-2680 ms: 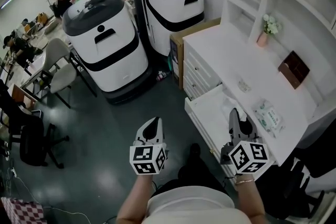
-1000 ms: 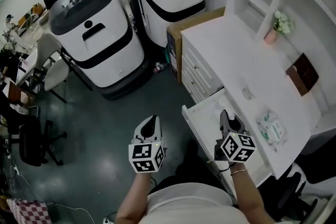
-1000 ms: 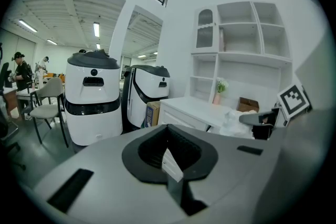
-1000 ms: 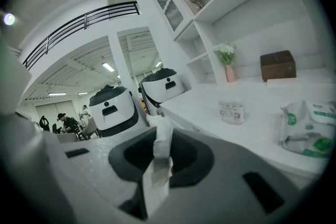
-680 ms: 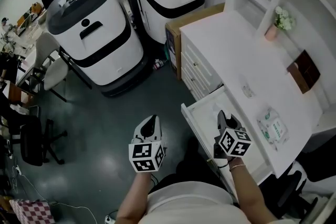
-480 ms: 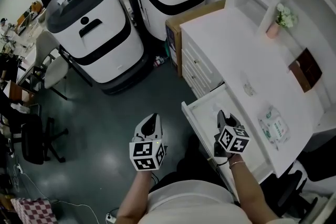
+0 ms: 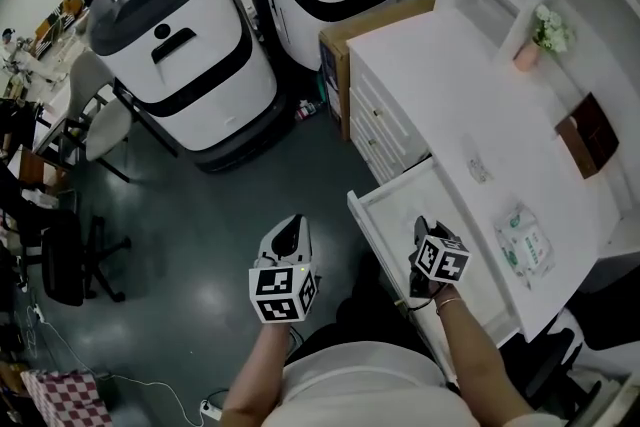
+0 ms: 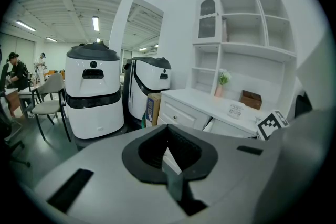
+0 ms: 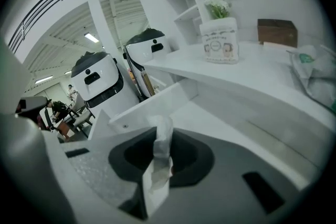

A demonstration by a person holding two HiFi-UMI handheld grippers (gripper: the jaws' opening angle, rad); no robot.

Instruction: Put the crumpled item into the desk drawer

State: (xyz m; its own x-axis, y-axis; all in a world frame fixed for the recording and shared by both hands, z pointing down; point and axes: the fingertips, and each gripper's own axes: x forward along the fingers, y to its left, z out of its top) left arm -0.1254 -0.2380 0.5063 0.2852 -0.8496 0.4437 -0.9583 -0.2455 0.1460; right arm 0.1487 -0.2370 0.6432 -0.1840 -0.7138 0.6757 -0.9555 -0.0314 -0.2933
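Note:
A crumpled white tissue point(image 9: 159, 157) is pinched upright between the jaws of my right gripper point(image 9: 157, 168), which is shut on it. In the head view, the right gripper point(image 7: 424, 233) hovers over the open desk drawer point(image 7: 392, 211), its tip above the white drawer floor point(image 9: 220, 120). The tissue itself is hidden by the gripper in the head view. My left gripper point(image 7: 290, 229) hangs over the dark floor left of the drawer. Its jaws point(image 8: 169, 157) are shut with nothing in them.
The white desk point(image 7: 440, 85) carries a wipes packet point(image 7: 524, 245), a small jar point(image 7: 477, 165), a brown box point(image 7: 586, 133) and a flower vase point(image 7: 530, 50). Two white-and-black machines point(image 7: 190, 45) and a cardboard box point(image 7: 375, 25) stand beyond. Chairs point(image 7: 95, 120) and people sit far left.
My right gripper has drifted slightly forward over the open drawer, still holding the tissue. The left gripper has stayed where it was.

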